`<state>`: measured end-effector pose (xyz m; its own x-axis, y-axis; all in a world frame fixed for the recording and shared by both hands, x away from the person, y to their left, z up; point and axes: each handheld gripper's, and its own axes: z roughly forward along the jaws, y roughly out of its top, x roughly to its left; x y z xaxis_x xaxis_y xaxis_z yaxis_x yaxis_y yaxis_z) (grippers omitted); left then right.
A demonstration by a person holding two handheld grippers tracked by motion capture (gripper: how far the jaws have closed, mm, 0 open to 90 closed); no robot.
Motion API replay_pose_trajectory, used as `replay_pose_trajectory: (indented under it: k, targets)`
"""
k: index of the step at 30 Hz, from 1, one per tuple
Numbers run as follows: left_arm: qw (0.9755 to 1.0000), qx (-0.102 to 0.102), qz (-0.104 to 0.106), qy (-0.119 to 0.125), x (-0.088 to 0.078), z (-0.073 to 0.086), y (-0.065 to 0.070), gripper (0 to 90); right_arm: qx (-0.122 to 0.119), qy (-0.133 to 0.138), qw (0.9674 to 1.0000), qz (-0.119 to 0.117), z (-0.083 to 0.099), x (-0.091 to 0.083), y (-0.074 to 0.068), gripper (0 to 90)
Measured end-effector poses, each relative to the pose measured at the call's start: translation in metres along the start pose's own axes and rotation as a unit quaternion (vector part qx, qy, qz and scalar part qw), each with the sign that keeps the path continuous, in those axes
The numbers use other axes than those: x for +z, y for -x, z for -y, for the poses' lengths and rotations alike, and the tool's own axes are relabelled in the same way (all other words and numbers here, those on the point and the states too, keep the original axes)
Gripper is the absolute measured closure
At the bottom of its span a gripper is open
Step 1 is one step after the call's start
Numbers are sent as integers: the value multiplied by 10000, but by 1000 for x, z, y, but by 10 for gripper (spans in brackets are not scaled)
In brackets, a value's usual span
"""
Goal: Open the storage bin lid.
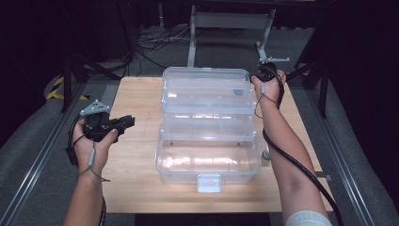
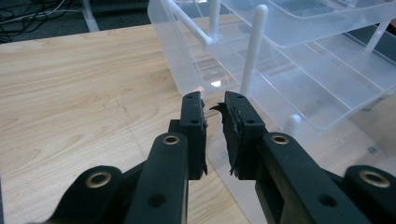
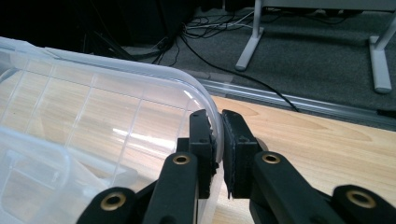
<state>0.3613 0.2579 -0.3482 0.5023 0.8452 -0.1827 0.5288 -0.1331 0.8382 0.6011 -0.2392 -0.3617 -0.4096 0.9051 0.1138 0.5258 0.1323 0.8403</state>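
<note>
**Right gripper clamped on the lid's edge, left gripper free beside the box**

In the right gripper view, the right gripper [image 3: 218, 122] had its two jaws drawn together on the curved rim of the clear lid [image 3: 93, 116], the thin plastic edge running straight through the narrow slot between the pads. To the left of those jaws the ribbed lid panel spread away; to their right lay bare table [image 3: 317, 140], and beyond their tips grey floor with cables [image 3: 224, 51] and metal legs [image 3: 250, 42].

In the left gripper view, the left gripper [image 2: 215, 105] had its jaws a little apart with nothing between them. Just past the tips stood a white post of the clear plastic box [image 2: 280, 79], with its stepped trays fanning up and to the right; left of the jaws was plain wood.

The high view gave what neither gripper view did: the whole box [image 1: 207, 127] stood mid-table, opened out in tiers, with a latch at its near wall. The left gripper [image 1: 127, 121] was held near the box's left side without touching it, while the right gripper [image 1: 263, 73] sat at the far right corner of the raised lid.
</note>
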Motion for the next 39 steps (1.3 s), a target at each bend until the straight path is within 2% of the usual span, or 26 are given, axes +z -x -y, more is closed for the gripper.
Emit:
replay_pose_trajectory:
  k: [13,27,39]
  targets:
    - [10000,-29,-42,-30,0,2,-2,764,261,-21,9995,-174,10,12,9,832]
    - [9998,-146,-121,-40,-7,8,-7,752,397,-171,9988,-248,13,22,13,829]
    - [9997,-200,-128,-94,-6,11,-10,737,526,-254,9979,-293,17,28,17,825]
